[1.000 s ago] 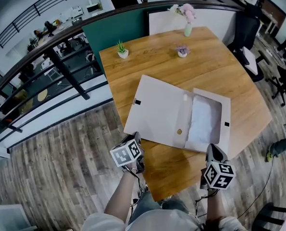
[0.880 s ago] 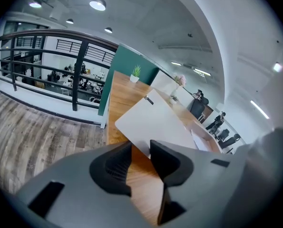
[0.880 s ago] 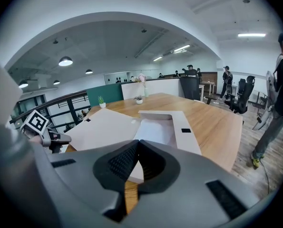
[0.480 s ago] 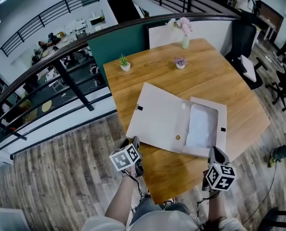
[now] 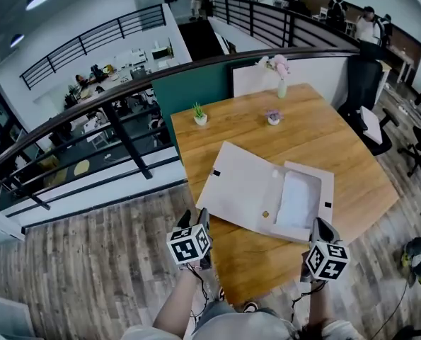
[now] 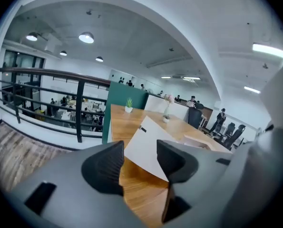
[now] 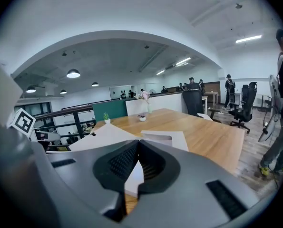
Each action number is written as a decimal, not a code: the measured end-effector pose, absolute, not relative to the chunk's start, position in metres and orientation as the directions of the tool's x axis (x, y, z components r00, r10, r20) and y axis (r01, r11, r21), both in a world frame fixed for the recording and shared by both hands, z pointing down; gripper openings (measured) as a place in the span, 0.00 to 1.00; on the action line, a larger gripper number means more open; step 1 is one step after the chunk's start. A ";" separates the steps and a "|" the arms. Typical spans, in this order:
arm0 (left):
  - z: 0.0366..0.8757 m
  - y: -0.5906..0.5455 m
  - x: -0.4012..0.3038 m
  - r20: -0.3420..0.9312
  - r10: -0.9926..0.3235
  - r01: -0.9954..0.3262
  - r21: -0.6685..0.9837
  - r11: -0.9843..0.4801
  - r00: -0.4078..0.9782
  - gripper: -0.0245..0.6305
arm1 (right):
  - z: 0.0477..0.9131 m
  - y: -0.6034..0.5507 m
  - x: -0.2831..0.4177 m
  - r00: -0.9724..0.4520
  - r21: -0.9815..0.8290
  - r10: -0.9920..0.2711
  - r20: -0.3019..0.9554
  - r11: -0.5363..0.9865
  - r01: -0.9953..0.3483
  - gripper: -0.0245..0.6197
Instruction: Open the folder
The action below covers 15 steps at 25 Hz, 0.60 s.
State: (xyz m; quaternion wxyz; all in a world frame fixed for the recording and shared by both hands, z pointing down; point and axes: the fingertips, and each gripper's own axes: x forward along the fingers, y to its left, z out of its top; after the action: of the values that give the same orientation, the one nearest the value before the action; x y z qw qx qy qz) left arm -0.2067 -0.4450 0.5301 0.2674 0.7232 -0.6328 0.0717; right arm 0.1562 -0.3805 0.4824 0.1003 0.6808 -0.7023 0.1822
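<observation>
Two grippers held clear; folder [image 5: 267, 193] found open on table [image 5: 352, 161]

The folder lay flat on the wooden table, toward the near edge. Its white lid [image 5: 240, 184] was swung fully over to the left and rested on the tabletop. The shallow box half [image 5: 301, 200] lay to the right with white sheets inside. A small round brass-coloured stud [image 5: 265, 214] showed on the spine strip between the two halves.

The left gripper [image 5: 196, 219] was held at the near left edge of the table, just short of the lid's near corner and not touching it. Its jaws stood apart and had just been opening. Nothing lay between them, and the left gripper view showed only the lid and bare wood beyond the gap.

The right gripper [image 5: 319, 227] was held at the near right, just short of the box half. Its jaws were pressed together at the tips and pinched nothing.

At the far side of the table stood a small green plant in a white pot [image 5: 200, 114], a small pot of purple flowers [image 5: 273, 117] and a vase of pink flowers [image 5: 281, 83], all well apart from the folder. A dark railing [image 5: 125, 129] ran along the left of the table.
</observation>
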 end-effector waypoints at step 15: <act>0.405 -0.394 -0.160 0.165 -0.969 -0.983 0.001 -0.186 0.183 0.08 | 0.411 -0.336 0.196 -0.023 -0.023 -0.979 0.202 0.018 -1.000 0.04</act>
State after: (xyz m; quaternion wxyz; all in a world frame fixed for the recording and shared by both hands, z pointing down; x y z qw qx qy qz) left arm -0.1602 -0.3940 0.4051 0.0532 0.7674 -0.6358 0.0636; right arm 0.1955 -0.3356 0.4105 0.0645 0.6961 -0.7106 0.0794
